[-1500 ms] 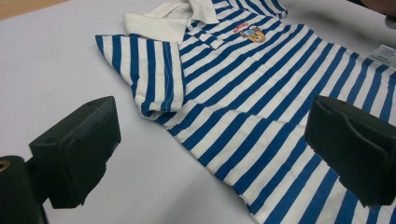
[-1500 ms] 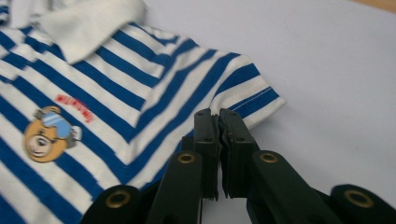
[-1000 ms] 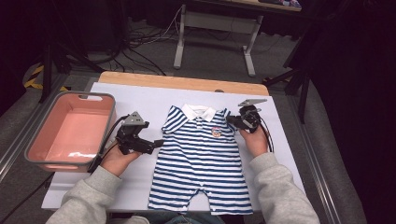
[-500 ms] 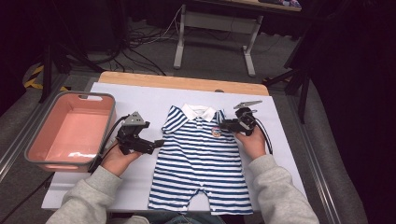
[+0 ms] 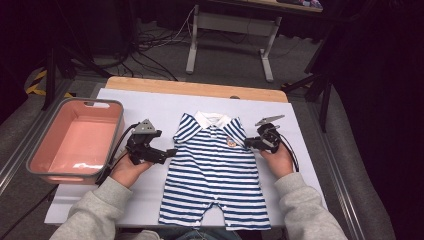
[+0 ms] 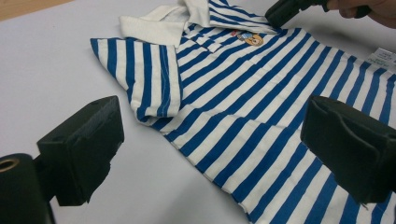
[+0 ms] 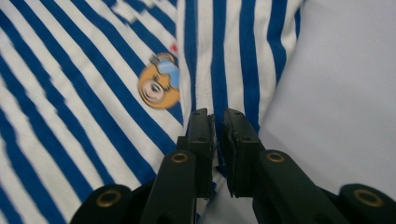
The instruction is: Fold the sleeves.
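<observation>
A blue-and-white striped baby romper (image 5: 215, 170) with a white collar and a bear badge (image 7: 159, 86) lies flat on the white sheet. My right gripper (image 5: 248, 142) is at the right sleeve's edge. Its jaws have just been closing, and in the right gripper view my right gripper (image 7: 218, 126) stands almost together with striped sleeve cloth pinched in the narrow gap. My left gripper (image 5: 170, 151) rests beside the other sleeve. In the left gripper view my left gripper (image 6: 215, 140) is wide open over the romper (image 6: 261, 93), gripping nothing. The other gripper (image 6: 289, 9) shows near the collar.
A pink basin (image 5: 35, 160) with a grey rim stands at the left of the white sheet (image 5: 150, 100). Beyond the sheet runs a wooden table edge (image 5: 195, 87). Cables and metal stand legs lie on the floor behind.
The right gripper has shifted slightly at the right sleeve and now sits on its edge. The left hand and the romper have stayed in place.
</observation>
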`<control>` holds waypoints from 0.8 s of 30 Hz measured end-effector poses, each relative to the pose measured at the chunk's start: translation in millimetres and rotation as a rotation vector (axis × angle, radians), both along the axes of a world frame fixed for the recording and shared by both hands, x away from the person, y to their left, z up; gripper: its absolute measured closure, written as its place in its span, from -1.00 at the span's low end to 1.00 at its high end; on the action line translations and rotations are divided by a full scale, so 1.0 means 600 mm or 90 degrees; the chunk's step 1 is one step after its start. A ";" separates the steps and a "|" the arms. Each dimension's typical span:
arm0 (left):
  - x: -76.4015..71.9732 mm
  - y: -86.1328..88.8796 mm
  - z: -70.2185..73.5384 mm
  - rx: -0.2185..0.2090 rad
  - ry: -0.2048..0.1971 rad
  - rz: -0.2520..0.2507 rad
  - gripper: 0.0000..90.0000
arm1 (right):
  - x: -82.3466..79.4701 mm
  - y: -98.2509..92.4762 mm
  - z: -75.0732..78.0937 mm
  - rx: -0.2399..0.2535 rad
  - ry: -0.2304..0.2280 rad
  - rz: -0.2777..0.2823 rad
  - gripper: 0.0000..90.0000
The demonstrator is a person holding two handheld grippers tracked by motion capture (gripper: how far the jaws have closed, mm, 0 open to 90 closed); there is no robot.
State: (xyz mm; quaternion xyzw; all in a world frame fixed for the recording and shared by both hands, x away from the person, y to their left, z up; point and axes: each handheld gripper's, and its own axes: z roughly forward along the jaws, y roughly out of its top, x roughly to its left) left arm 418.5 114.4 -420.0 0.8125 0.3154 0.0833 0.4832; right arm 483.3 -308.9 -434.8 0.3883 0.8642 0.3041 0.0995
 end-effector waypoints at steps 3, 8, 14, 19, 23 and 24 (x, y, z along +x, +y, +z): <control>0.004 -0.001 -0.002 0.008 0.003 0.019 -0.78 | -0.003 -0.003 -0.004 0.010 -0.007 -0.002 0.82; 0.011 -0.005 -0.001 0.003 -0.003 0.031 -0.70 | -0.007 0.000 -0.001 0.013 -0.015 0.003 0.60; 0.022 -0.023 0.004 0.015 -0.011 0.041 -0.68 | -0.022 -0.011 0.028 0.040 -0.091 -0.010 0.11; 0.034 -0.043 0.021 0.037 -0.013 0.051 -0.78 | -0.027 -0.024 0.050 0.077 -0.131 -0.012 -0.51; 0.041 -0.051 0.031 0.042 -0.018 0.057 -0.85 | -0.027 -0.029 0.050 0.102 -0.107 -0.020 -0.69; 0.044 -0.053 0.033 0.038 -0.020 0.050 -0.87 | -0.027 -0.030 0.051 0.108 -0.103 -0.023 -0.74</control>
